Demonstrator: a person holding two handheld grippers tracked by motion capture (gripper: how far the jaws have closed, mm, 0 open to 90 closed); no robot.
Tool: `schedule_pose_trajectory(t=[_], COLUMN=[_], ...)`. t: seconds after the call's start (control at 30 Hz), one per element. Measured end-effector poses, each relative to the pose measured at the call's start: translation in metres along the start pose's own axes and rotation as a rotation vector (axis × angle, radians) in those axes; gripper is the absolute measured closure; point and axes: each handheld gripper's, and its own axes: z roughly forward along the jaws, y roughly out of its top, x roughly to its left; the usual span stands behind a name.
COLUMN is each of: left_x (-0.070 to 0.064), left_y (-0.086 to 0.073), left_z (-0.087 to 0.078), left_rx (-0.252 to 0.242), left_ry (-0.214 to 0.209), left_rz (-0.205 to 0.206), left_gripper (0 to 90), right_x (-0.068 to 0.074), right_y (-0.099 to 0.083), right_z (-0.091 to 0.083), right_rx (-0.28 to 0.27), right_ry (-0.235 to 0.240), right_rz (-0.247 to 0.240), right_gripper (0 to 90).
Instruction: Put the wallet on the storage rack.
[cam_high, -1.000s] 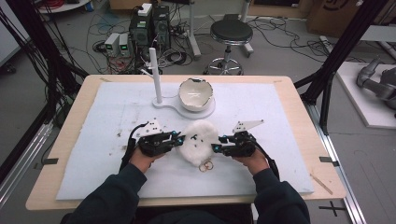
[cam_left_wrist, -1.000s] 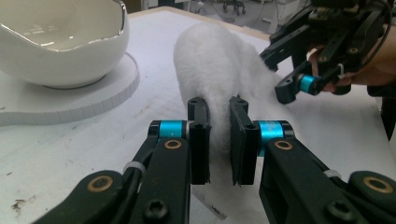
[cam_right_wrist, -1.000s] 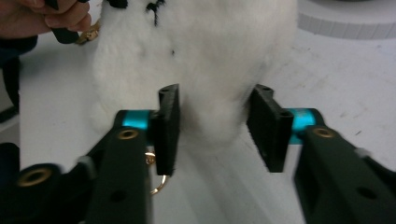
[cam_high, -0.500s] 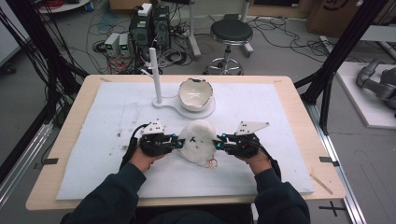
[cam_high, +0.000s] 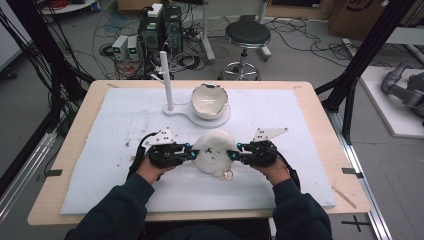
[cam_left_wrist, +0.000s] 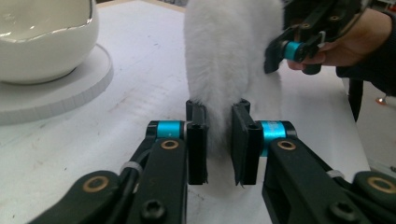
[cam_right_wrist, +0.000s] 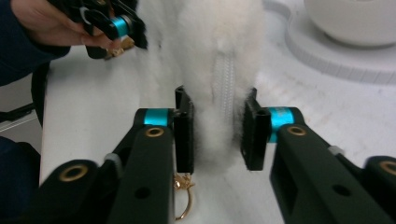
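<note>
White and fluffy, the furry pouch (cam_high: 215, 151) sits on the pale foam mat (cam_high: 300, 125) that covers the wooden table (cam_high: 327, 107), near the middle of the mat's front half and well short of the front edge. From above, the left gripper (cam_high: 189, 151) comes at it from the left side and the right gripper (cam_high: 234, 151) from the right, so the pouch is caught between the two. In the left gripper view, the left gripper (cam_left_wrist: 218, 135) has its black jaws drawn narrow around a fold of the white fur, pads pressed into it on both sides. In the right gripper view, the right gripper (cam_right_wrist: 217, 128) stands a little wider, and its jaws flank a strip of the pouch where a white zipper (cam_right_wrist: 227, 84) runs up the fur; the fur fills the gap and touches both pads. A gold clasp (cam_right_wrist: 183, 196) hangs below that gripper's left jaw, and from above it lies on the mat at the pouch's front right edge (cam_high: 228, 174). Toward the back of the mat, a white cracked-egg bowl (cam_high: 210, 100) rests on a flat white base (cam_high: 200, 116), with an upright white post (cam_high: 166, 80) rising from the same base to its left. Both are well apart from the pouch.
</note>
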Motion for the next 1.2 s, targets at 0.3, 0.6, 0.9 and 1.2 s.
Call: schedule_pose_trajectory(t=[0.3, 0.6, 0.9, 1.2], left_x=[0.024, 0.059, 0.074, 0.072], left_y=[0.003, -0.008, -0.022, -0.022], left_z=[-0.031, -0.089, -0.105, -0.108], left_rx=[-0.097, -0.156, -0.148, -0.173], left_ry=[0.181, 0.381, 0.443, 0.432], left_rz=[-0.133, -0.156, -0.215, -0.23], left_gripper=[31.5, 21.3, 21.3, 21.8], right_x=[0.001, -0.009, -0.023, -0.045], right_y=[0.011, 0.043, 0.081, 0.142], right_z=[-0.012, -0.002, 0.001, 0.023], right_rx=[-0.045, -0.035, -0.041, -0.014], right_ry=[-0.095, -0.135, -0.164, -0.206], right_rz=[-0.066, -0.126, -0.154, -0.233], right_gripper=[75.3, 75.3, 75.2, 75.2])
